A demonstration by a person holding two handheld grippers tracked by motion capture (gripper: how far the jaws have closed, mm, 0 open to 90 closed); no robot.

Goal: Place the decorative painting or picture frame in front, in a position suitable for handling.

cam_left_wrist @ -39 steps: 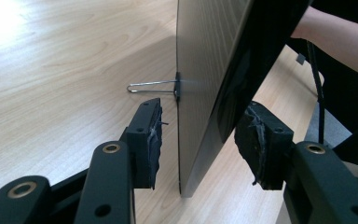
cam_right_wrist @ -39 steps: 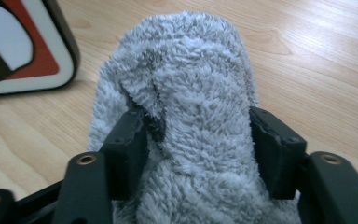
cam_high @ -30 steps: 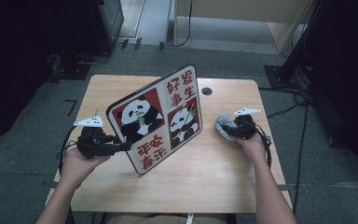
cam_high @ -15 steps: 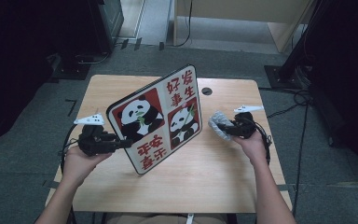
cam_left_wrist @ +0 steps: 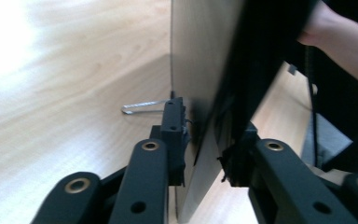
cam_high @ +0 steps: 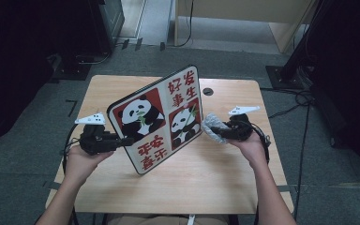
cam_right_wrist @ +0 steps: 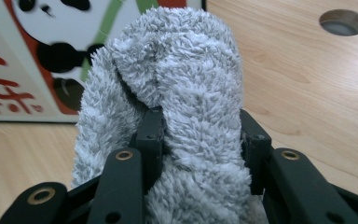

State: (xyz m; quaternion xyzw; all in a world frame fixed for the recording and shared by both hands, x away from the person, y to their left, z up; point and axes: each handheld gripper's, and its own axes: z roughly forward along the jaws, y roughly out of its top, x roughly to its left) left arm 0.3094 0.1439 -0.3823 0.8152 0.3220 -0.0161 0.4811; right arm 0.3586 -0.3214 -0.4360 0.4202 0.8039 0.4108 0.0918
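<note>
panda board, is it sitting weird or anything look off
The panda board stands tilted on one corner on the table, not flat or squarely upright. The left gripper, whose jaws have just been closing, clamps its edge. The right gripper holds a grey fluffy cloth beside it. No damage or spill shows.

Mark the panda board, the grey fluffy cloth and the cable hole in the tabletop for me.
panda board (cam_high: 161,119): high view, middle of its printed face.
grey fluffy cloth (cam_right_wrist: 186,70): right gripper view, top of the bunched pile above the jaws.
cable hole (cam_high: 208,91): high view, centre of the round opening.
</note>
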